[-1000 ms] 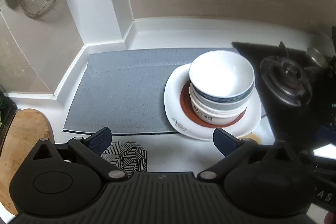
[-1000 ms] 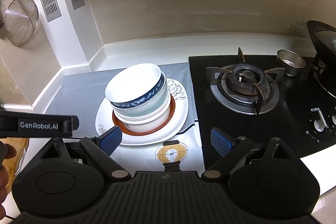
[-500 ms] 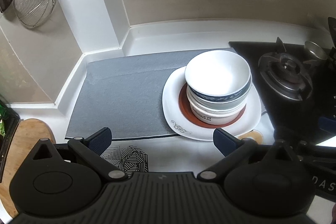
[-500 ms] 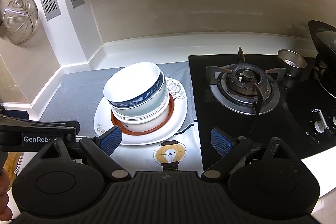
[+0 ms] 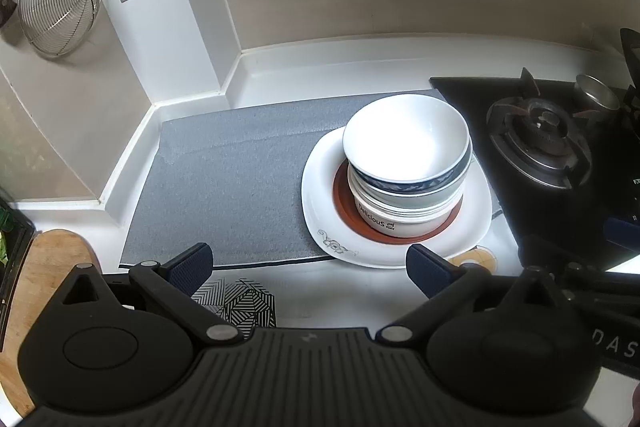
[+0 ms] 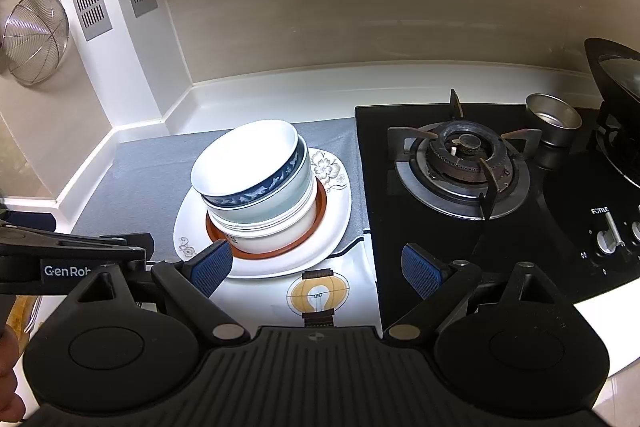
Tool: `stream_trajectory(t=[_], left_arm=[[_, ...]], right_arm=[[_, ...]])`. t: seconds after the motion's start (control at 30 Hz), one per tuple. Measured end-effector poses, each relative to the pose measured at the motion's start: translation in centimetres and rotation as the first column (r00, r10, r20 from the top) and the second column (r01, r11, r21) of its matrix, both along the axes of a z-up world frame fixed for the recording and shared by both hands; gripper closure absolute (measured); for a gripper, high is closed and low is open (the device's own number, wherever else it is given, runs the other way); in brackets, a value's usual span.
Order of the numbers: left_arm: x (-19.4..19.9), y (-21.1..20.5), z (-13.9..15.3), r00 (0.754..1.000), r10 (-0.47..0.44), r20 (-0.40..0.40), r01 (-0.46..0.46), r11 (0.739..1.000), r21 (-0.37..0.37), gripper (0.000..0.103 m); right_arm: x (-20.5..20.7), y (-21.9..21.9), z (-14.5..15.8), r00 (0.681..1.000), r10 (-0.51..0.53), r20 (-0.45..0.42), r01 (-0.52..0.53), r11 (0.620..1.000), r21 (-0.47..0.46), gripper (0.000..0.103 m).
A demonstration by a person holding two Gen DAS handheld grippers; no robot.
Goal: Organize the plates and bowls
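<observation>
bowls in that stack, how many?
3 visible, nested on the plates: blue-banded bowl on top, pale green bowl under it, white "Delicious" bowl at the bottom. A thin rim between the lower two may be another; cannot tell.

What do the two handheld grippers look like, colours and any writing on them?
Both are matte black plastic. The left gripper and right gripper each have two angled arms tipped with blue textured pads, round black pivot housings, silver pins and a ribbed black body. White "GenRob" lettering marks the left one's side.
</observation>
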State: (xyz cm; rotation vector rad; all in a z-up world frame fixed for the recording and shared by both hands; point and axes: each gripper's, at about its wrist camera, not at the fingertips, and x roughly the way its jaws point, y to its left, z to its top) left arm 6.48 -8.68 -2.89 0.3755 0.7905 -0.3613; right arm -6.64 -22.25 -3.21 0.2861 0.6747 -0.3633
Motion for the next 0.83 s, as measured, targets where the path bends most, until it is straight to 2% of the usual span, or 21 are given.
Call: stream_trajectory(t=[0.83], left_arm=[[-0.01, -1.03, -0.15, 1.000, 0.001, -0.001, -0.001, 1.000, -0.007, 0.000]], right_arm=[[0.07, -0.56, -0.24, 1.000, -0.009, -0.002, 0.009, 1.000, -0.002, 0.010]])
